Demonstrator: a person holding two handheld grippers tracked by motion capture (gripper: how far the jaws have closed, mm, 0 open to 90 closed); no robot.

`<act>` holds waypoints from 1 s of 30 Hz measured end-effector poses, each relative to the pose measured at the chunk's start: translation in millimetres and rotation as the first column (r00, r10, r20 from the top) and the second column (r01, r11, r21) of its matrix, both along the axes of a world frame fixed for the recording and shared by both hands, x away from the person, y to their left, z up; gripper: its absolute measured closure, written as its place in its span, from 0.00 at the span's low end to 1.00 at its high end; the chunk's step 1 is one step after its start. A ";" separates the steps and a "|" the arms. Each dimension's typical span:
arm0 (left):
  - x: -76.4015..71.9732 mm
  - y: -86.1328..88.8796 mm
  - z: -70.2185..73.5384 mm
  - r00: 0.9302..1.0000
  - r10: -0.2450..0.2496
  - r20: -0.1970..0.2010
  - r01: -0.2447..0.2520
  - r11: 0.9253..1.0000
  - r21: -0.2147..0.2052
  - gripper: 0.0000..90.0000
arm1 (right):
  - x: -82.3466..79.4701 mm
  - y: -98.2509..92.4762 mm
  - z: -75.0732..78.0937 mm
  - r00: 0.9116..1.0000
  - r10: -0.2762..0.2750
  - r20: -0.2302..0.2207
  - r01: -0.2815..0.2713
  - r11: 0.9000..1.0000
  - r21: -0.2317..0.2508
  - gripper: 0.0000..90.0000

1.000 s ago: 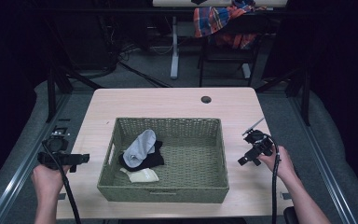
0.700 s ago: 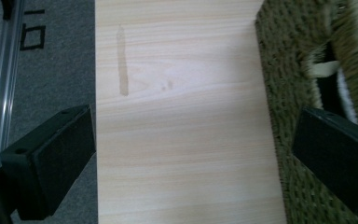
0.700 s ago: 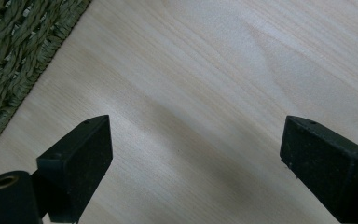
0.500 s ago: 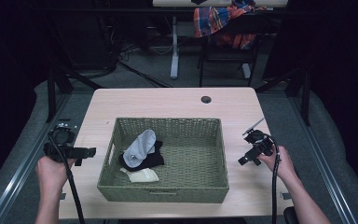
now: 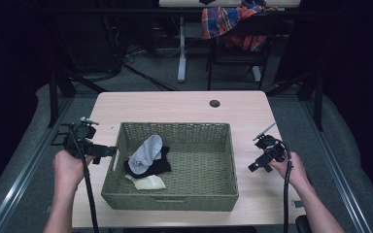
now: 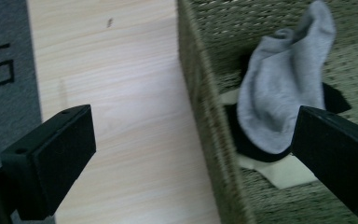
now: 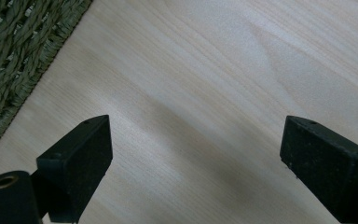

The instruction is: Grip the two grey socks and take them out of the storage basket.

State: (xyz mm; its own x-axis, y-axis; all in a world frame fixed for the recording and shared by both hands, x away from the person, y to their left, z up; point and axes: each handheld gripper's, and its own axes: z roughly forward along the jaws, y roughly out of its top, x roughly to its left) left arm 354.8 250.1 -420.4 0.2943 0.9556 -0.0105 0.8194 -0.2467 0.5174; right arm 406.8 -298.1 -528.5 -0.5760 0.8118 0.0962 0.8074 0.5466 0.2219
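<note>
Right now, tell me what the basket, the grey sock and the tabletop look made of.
Basket: woven fibre, likely seagrass or wicker, olive-green and matte; the plaited strands show. Grey sock: soft knit fabric, going by its limp folds. Tabletop: pale wood or wood-look laminate, smooth, with visible grain; which one I cannot tell.

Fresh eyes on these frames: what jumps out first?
The green woven basket in the middle of the light wood table, with a grey sock lying over a black one and a cream one in its left part. Next, the left gripper, jaws wide open, at the basket's left wall, and the right gripper, also open, over bare table to the right.
</note>
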 end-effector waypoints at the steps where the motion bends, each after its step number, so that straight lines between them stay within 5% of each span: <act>1: 1.1 -3.5 1.2 1.000 -0.011 0.005 0.011 1.000 -0.001 0.00 | 0.0 -0.2 0.2 1.000 0.001 0.000 -0.001 1.000 0.000 0.10; 3: 3.9 -9.1 2.6 1.000 -0.030 0.001 0.030 1.000 -0.009 0.00 | -1.6 0.5 -2.0 1.000 -0.028 0.015 0.027 0.999 0.029 0.10; 5: 7.4 -14.8 3.5 0.999 -0.045 -0.001 0.045 0.999 -0.009 0.00 | 0.6 -0.8 0.3 1.000 0.006 -0.010 -0.006 1.000 0.003 0.10; 21: 35.0 -57.4 -6.7 0.987 -0.154 -0.035 0.154 0.988 0.001 0.00 | -0.2 -0.7 -0.7 1.000 -0.006 -0.004 0.006 1.000 0.002 0.10; 30: 48.6 -80.8 -22.4 0.974 -0.212 -0.082 0.214 0.977 0.013 0.08 | 0.3 -1.2 -1.2 1.000 -0.003 -0.016 0.003 1.000 0.006 0.10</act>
State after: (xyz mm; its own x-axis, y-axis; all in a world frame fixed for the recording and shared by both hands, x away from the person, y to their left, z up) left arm 403.4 169.2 -442.7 0.4903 0.8713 -0.0223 0.7851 -0.4304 0.4455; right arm 407.1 -299.3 -529.7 -0.5716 0.8132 0.1097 0.8127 0.5426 0.2123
